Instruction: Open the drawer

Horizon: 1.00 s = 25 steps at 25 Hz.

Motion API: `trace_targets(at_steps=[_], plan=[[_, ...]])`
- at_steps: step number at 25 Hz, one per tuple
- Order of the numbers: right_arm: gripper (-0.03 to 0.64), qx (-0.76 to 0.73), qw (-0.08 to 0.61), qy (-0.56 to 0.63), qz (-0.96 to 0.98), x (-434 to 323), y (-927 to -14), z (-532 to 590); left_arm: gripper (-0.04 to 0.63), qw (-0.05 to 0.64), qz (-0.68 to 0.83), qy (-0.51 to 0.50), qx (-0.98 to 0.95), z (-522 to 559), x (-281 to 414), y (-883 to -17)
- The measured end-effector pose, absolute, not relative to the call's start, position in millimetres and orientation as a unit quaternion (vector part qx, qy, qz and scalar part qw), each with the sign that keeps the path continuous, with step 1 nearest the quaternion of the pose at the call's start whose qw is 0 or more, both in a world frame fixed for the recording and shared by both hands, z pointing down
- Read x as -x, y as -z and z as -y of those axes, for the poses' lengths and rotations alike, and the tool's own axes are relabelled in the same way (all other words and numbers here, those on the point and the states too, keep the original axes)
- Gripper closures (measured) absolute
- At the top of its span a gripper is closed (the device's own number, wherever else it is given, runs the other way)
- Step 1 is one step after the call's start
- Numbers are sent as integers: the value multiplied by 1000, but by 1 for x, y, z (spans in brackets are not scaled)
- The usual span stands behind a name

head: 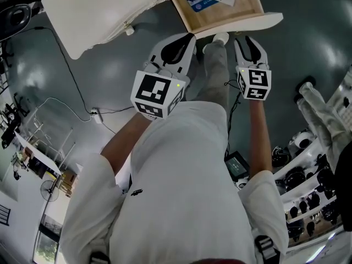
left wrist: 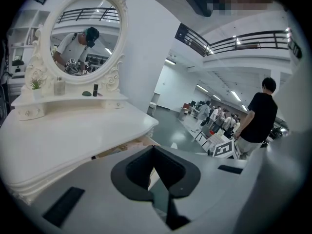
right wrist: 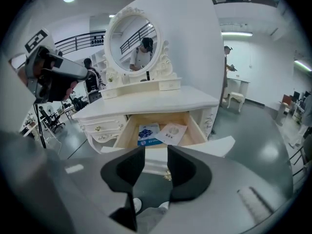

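Observation:
The dressing table's middle drawer (right wrist: 161, 129) stands pulled out, and its wooden inside holds a blue booklet (right wrist: 147, 132) and a white leaflet (right wrist: 171, 132). Its white front (right wrist: 214, 145) carries a small brass handle (right wrist: 167, 175). My right gripper (right wrist: 156, 151) hangs in front of and above that front, jaws open with nothing between them. In the head view the drawer (head: 220, 16) is at the top, with my right gripper (head: 248, 42) just below its front and my left gripper (head: 187, 40) beside it. My left gripper (left wrist: 154, 148) is shut and empty, next to the white tabletop (left wrist: 73, 135).
An oval mirror (right wrist: 134, 39) tops the dressing table, with small drawers (right wrist: 101, 126) at its left. A person in black (left wrist: 261, 116) stands at the right, others farther back. Racks of items (head: 308, 186) line the floor's right side; a cable (head: 71, 73) runs at left.

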State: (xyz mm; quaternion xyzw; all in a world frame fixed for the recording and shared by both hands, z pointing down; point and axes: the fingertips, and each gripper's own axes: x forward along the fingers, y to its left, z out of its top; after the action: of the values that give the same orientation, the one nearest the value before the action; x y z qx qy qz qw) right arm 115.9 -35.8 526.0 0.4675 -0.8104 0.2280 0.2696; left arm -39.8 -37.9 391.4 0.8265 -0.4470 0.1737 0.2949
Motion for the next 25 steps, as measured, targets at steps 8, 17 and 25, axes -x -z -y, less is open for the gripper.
trace_targets(at_steps=[8,17,25], plan=[[468,-475,239,-207,821,-112,-471,38,586,288,455,-162,-827,30,44,-375],[548,-487,211,-175,829,-112,-414,41,586,286,467,-147,-824,23,51,-357],[606,-495,185,-148,836,-106,-359,40,586,272,477,-126,-826,23,57,-334]])
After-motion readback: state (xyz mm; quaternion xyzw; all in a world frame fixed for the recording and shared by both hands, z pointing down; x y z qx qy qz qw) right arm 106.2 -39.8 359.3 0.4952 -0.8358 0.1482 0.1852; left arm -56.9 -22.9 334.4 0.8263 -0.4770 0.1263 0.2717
